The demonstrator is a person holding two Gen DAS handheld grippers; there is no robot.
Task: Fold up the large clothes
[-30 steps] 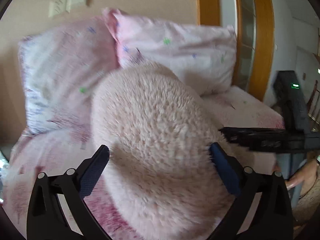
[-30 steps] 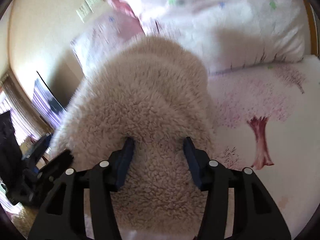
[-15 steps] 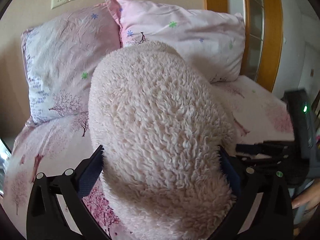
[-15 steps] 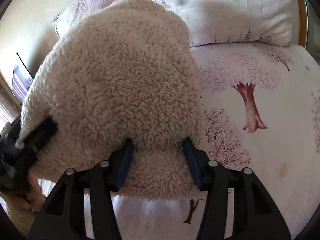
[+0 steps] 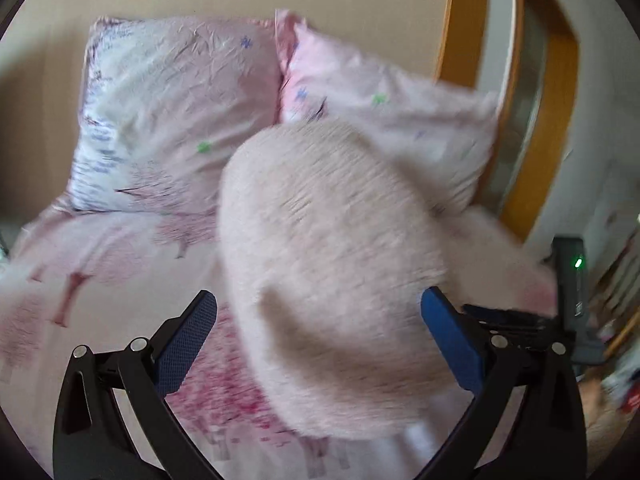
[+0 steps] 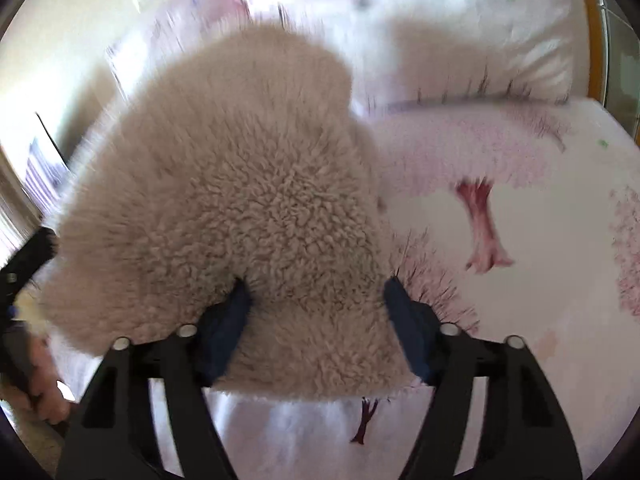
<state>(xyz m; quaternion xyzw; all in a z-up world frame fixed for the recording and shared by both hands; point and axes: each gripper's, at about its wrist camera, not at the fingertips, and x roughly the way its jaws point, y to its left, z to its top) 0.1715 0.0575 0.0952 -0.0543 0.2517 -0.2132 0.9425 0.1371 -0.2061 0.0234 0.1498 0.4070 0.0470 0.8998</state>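
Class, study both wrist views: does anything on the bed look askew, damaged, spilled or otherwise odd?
Nothing looks spilled or damaged. The fleece garment is bunched in a rounded heap rather than lying flat, with the right gripper closed on its near edge. Both pillows lean against the wall. Motion blur hides finer detail.

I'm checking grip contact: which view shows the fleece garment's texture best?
The right wrist view: the fleece garment is sharp there, curls visible, pinched by the right gripper. In the left wrist view it is motion-blurred, lying between the wide-apart fingers of the left gripper.
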